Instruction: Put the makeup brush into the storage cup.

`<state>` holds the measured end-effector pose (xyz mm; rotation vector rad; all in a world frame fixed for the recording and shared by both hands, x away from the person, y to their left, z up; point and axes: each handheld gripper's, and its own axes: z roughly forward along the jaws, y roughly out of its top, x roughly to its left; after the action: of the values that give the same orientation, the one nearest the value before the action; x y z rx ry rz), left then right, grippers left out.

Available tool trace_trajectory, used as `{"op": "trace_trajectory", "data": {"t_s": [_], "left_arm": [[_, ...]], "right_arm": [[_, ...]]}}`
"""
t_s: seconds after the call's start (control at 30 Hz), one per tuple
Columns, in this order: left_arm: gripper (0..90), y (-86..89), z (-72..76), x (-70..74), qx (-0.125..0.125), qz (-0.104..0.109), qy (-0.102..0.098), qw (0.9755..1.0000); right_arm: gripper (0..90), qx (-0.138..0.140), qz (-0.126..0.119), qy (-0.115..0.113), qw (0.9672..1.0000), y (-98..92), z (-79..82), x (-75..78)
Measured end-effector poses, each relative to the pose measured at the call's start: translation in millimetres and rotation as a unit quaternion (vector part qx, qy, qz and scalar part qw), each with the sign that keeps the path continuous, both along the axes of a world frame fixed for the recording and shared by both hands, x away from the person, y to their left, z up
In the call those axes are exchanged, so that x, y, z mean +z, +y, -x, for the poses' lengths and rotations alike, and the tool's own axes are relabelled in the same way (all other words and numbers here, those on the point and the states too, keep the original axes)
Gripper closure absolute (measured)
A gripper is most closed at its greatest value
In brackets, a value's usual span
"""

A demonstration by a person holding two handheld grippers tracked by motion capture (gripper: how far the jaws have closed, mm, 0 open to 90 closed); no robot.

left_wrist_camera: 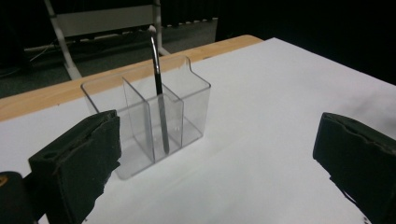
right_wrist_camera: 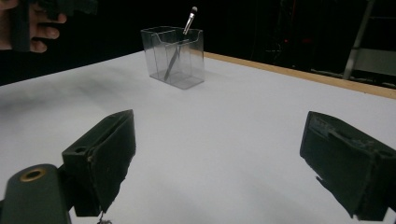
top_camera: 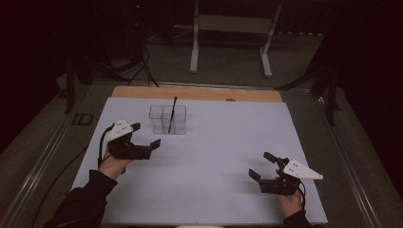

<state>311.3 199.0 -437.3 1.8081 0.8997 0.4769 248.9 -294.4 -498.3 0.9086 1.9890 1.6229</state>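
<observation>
Clear organizer [top_camera: 167, 119], 1 brush [top_camera: 172, 114] inside, near table's far edge; left gripper [top_camera: 145, 137] just beside, both grippers wide open, empty; a nudge could tip it.

In the high view the left gripper [top_camera: 145, 134] sits in the left-middle of the frame, its jaws spread wide and aimed toward the upper right, held by the left hand [top_camera: 113, 165] with a dark sleeve [top_camera: 81, 204] running in from the bottom left corner. The right gripper [top_camera: 263, 165] sits at the lower right, jaws likewise wide apart and aimed toward the upper left, gripped by the right hand [top_camera: 291, 203] at the bottom edge.
</observation>
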Motion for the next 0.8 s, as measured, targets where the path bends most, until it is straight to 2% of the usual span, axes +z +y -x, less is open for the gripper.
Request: {"op": "trace_trajectory", "data": {"t_s": [0.2,0.47,0.63,0.8], "left_arm": [[2.4,1.9,13.8,-7.5,-0.008,-0.01,0.006,0.9999],[2.4,2.7,25.9,-24.2,-0.031,-0.007,0.025,0.9992],[2.5,2.0,32.6,-33.1,-0.036,-0.018,0.028,0.9988],[2.5,5.5,38.1,-39.8,-0.053,-0.012,0.032,0.998]], "right_arm": [[10.5,0.0,0.0,-0.001,1.0,0.1,0.3,0.3],[10.5,-0.001,0.0,0.0,1.0,0.2,0.2,0.2],[10.5,-0.001,0.0,0.0,1.0,0.1,0.1,0.2],[10.5,-0.001,0.001,-0.001,1.0,0.1,0.1,0.1]]}}
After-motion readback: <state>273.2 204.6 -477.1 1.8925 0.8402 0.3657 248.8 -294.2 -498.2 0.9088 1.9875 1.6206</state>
